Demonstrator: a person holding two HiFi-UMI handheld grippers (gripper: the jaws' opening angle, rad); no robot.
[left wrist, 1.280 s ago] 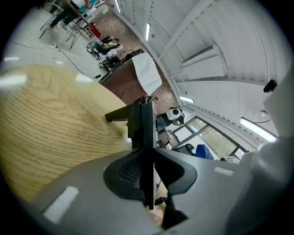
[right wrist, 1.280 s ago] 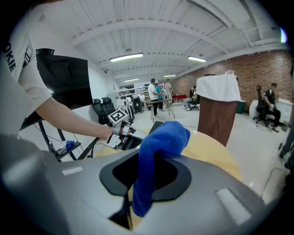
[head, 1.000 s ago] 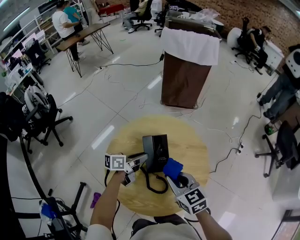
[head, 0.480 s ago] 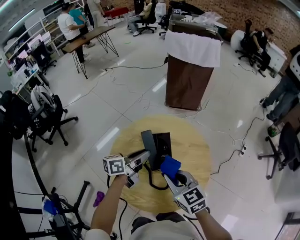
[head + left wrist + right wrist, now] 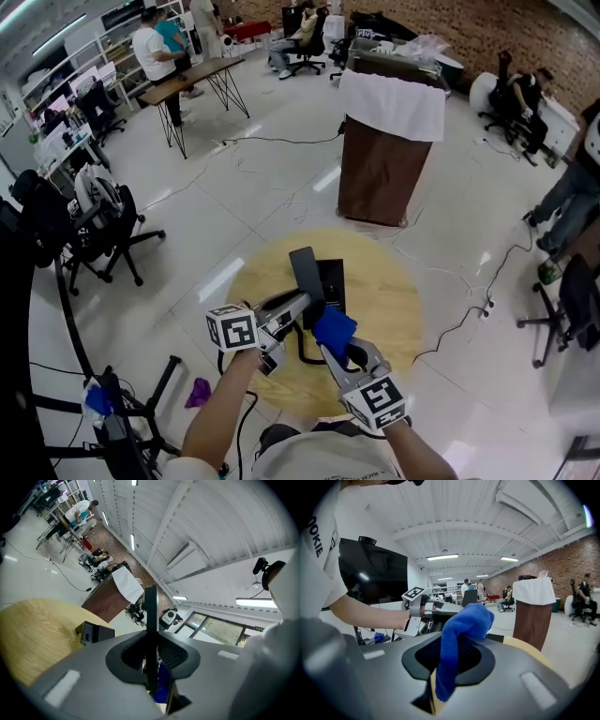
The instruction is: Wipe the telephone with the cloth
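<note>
My left gripper (image 5: pixel 300 303) is shut on the black telephone handset (image 5: pixel 305 271) and holds it raised above the round wooden table (image 5: pixel 394 314). In the left gripper view the handset (image 5: pixel 150 616) stands edge-on between the jaws. The black telephone base (image 5: pixel 332 281) lies on the table just behind it, and a black cord (image 5: pixel 307 354) loops down from the handset. My right gripper (image 5: pixel 337 345) is shut on a blue cloth (image 5: pixel 333 328), which hangs close to the handset's right side. In the right gripper view the cloth (image 5: pixel 461 630) drapes over the jaws.
A brown lectern (image 5: pixel 382 173) with a white cloth over it stands beyond the table. Cables trail on the floor (image 5: pixel 281 202). Office chairs (image 5: pixel 98 225) stand left, and people sit and stand by desks at the back. A purple rag (image 5: pixel 198 391) lies on the floor.
The left gripper has lifted the handset off the base and up, tilting it. The right gripper with the blue cloth has risen too, closer to the handset.
</note>
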